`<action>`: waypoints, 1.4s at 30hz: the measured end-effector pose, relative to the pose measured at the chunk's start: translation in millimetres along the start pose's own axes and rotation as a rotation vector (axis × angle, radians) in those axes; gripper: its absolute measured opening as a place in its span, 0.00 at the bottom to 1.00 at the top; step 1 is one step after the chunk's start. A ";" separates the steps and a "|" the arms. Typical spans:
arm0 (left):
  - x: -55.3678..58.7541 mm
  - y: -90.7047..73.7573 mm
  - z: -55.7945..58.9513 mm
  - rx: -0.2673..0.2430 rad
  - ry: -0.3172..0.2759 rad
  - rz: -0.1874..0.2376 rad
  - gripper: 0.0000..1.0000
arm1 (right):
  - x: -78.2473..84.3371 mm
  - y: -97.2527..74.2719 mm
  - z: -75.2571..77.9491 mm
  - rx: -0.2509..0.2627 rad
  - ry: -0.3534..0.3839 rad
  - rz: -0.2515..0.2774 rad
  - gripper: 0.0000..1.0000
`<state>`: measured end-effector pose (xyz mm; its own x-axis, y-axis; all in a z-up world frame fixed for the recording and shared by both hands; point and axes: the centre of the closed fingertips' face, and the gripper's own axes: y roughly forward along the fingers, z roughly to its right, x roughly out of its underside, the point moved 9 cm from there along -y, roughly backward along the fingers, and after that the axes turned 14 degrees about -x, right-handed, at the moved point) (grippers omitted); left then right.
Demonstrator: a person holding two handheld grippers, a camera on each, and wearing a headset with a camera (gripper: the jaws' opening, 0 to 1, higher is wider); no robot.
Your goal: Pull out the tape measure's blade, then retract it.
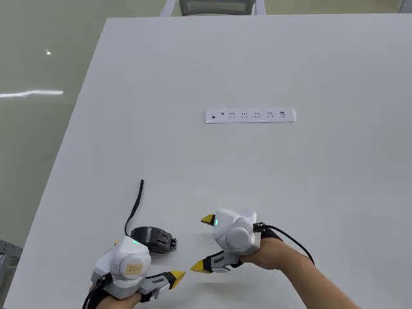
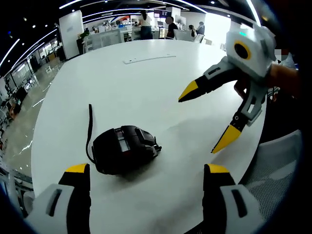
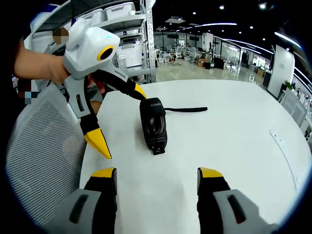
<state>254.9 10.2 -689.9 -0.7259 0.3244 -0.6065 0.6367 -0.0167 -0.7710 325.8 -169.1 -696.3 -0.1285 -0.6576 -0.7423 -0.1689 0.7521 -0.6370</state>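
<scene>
My left gripper (image 2: pixel 147 169) is spread wide, its yellow-tipped jaws well apart and holding nothing. Just ahead of them, nearer the jaw on the left of the left gripper view, the black, rounded tape measure (image 2: pixel 124 148) lies on the white table (image 2: pixel 161 87). Its thin black strap (image 2: pixel 89 129) trails away across the tabletop from the case.

My right gripper (image 3: pixel 156 171) is also open and grips nothing. It points across at the tape measure (image 3: pixel 153 124), which sits a short way in front of it and apart from both jaws. In the right gripper view one yellow tip of the left gripper (image 3: pixel 119 117) reaches the edge of the case. I cannot tell whether it touches. The other tip hangs clear of the case, towards the table edge.

From my head view the two grippers face each other near the table's near edge, the left gripper (image 1: pixel 164 259) at lower left and the right gripper (image 1: pixel 203 243) just beside it. The tape measure (image 1: pixel 153 238) lies by the left one, with the strap (image 1: pixel 135 206) running away from me.

Farther out, well apart from everything, a long white power strip (image 1: pixel 250 115) lies flat near the middle of the table (image 1: pixel 290 180). A grey mesh chair (image 3: pixel 44 146) stands at the table's edge.
</scene>
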 end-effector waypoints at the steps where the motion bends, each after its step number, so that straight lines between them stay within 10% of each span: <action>1: -0.3 -1.4 -0.6 0.005 0.004 -0.001 0.96 | -0.3 -3.4 -1.3 0.009 0.009 0.004 0.68; 42: 12.4 -50.9 -44.8 0.059 0.014 0.135 0.99 | 49.2 -100.5 -63.7 0.264 0.184 0.079 0.85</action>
<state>225.2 57.4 -649.5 -0.6311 0.3285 -0.7027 0.7114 -0.1159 -0.6931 274.2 -279.7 -655.5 -0.3100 -0.5754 -0.7568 0.1043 0.7707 -0.6286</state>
